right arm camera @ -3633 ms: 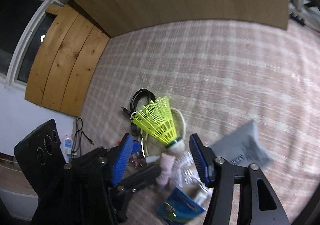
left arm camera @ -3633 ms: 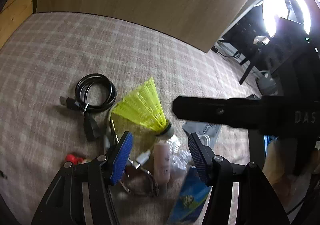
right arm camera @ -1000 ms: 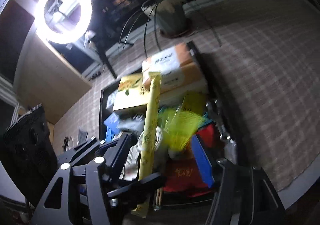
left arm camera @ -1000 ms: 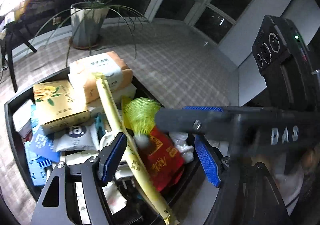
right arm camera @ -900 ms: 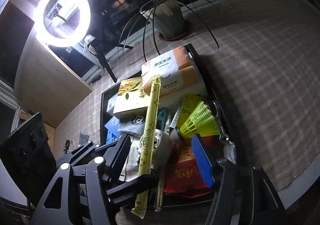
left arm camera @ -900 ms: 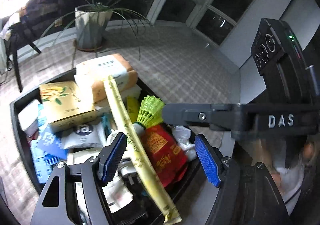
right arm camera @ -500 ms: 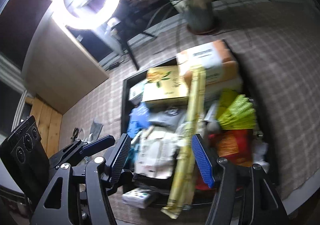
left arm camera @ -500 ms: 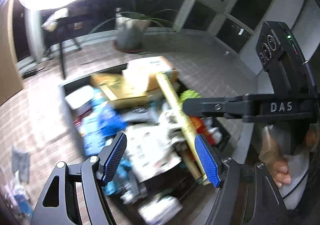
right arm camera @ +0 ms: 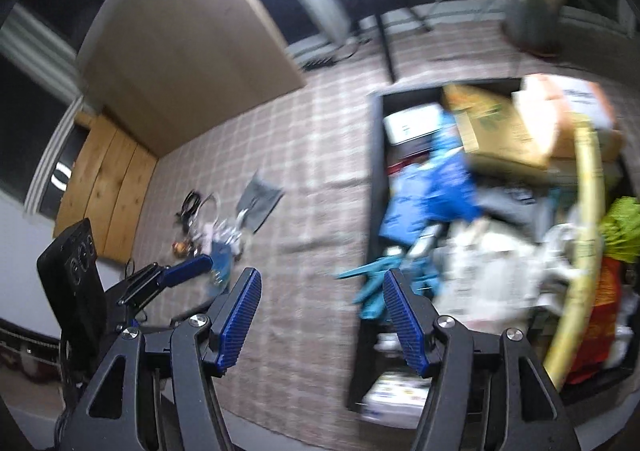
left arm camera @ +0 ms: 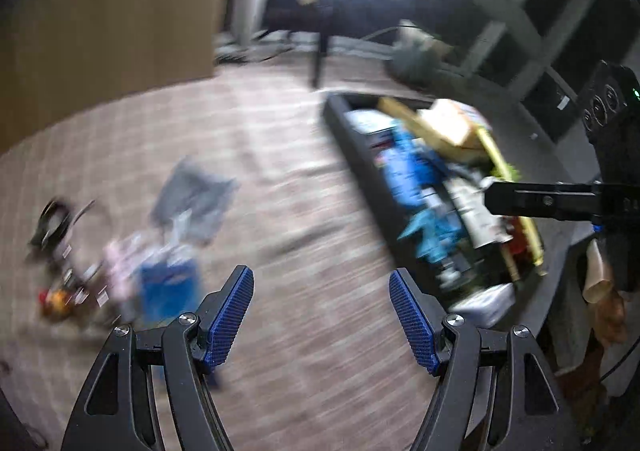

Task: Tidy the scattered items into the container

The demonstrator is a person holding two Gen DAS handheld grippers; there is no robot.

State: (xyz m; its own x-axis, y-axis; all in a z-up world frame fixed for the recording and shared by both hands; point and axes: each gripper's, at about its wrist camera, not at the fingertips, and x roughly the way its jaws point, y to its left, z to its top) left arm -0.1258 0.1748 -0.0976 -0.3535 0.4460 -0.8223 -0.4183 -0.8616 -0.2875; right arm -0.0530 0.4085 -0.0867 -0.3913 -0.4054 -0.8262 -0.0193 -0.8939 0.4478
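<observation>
Both the left gripper (left arm camera: 321, 314) and right gripper (right arm camera: 321, 317) are hanging with jaws wide and empty over the checked cloth (left arm camera: 280, 155). A grey pouch (left arm camera: 192, 203), what looks like a blue packet (left arm camera: 168, 287) and a blurred black cable (left arm camera: 52, 219) are lying scattered left of the crammed black bin (right arm camera: 374, 171).

Left gripper (left arm camera: 321, 309) angled down, jaws wide apart, nothing between the blue pads (left arm camera: 230, 315). Right gripper (right arm camera: 320, 313) same: pitched down, jaws spread, empty. Left one (right arm camera: 166, 281) sits beside the right, on its left.

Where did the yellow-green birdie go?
In the right wrist view, the yellow-green plastic shuttlecock lies in the black container at the far right, beside the long yellow packet and above the red pouch.
</observation>
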